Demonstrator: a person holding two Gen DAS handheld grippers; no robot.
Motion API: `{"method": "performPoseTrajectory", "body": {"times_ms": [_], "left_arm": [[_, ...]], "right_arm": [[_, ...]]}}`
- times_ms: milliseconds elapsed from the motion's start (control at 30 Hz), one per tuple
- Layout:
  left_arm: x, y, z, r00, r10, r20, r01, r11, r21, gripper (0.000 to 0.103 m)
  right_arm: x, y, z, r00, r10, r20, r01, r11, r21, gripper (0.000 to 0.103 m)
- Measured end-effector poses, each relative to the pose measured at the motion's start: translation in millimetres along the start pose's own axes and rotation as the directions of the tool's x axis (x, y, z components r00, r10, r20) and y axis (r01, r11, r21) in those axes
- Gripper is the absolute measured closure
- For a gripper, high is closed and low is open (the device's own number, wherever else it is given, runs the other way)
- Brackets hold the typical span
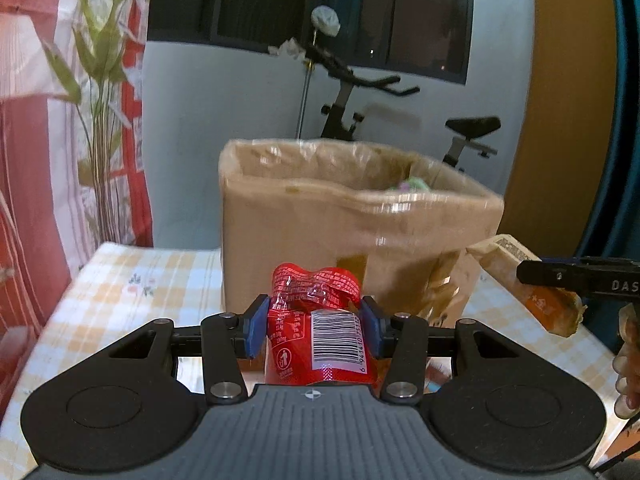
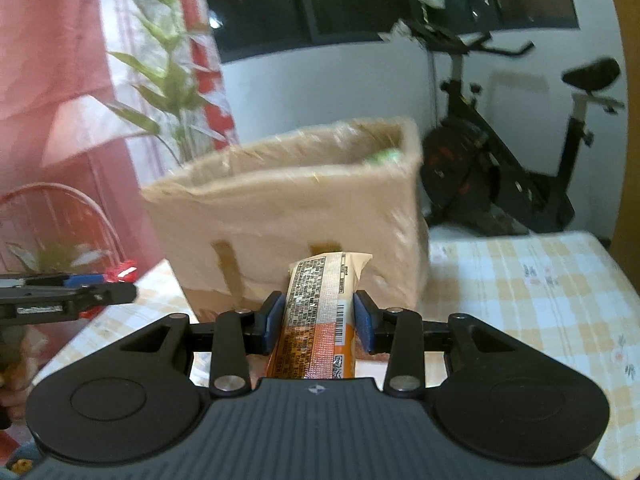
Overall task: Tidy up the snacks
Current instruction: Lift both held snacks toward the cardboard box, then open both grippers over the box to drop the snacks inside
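My left gripper is shut on a red snack packet with a white barcode label, its blue pads pressing both sides. Ahead of it stands an open cardboard box on the checked tablecloth. My right gripper is shut on a long beige and orange snack bar, held lengthwise toward the same cardboard box. Something green lies inside the box. The left wrist view shows the right gripper and its beige and orange bar at the right edge. The left gripper shows at the left of the right wrist view.
An exercise bike stands behind the table against a white wall under a dark window. A green plant and red-and-white curtain are at the left. A hand shows at the right edge. An orange door stands at the right.
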State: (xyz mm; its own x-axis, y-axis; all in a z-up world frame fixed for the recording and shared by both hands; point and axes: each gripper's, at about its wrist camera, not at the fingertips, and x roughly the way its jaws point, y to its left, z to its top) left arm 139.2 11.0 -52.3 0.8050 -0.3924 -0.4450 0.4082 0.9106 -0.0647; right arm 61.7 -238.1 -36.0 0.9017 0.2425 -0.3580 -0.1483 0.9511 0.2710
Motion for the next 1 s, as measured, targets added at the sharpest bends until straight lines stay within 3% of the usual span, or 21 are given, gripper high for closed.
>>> {"method": "performPoseTrajectory", "body": {"times_ms": [267,467,600,767,867,1000], "left_arm": [[5,0,51,0.994,-0.024,0.104,0.022,1.0,0.021,0.052],[49,11,98,0.989,-0.073,0.127,0.076,0.997,-0.012,0.052],[86,11,118,0.993,-0.049,0.111,0.047,0.999,0.018,0.052],[117,11,131,0.996,-0.036,0.086,0.033,0.999,0.027,0.051],[121,7,130,0.995,-0.011,0.097,0.003,0.997,0.077,0.046],[122,9,125,0.997,-0.022,0.074,0.017,0.997,0.073,0.037]], "right_arm": [[-6,8,51,0.989,0.075,0.124,-0.073,0.997,-0.019,0.063],[41,12,90,0.982,0.094,0.162,-0.076,0.991,-0.111,0.063],[91,15,103,0.989,0.053,0.134,-0.035,0.99,-0.134,0.063],[139,7,110,0.997,0.005,0.08,0.001,0.997,-0.074,0.063],[152,2,109,0.999,-0.004,0.048,0.006,0.999,-0.047,0.063],[156,-1,105,1.0,-0.009,0.009,0.01,0.999,-0.042,0.061]]}}
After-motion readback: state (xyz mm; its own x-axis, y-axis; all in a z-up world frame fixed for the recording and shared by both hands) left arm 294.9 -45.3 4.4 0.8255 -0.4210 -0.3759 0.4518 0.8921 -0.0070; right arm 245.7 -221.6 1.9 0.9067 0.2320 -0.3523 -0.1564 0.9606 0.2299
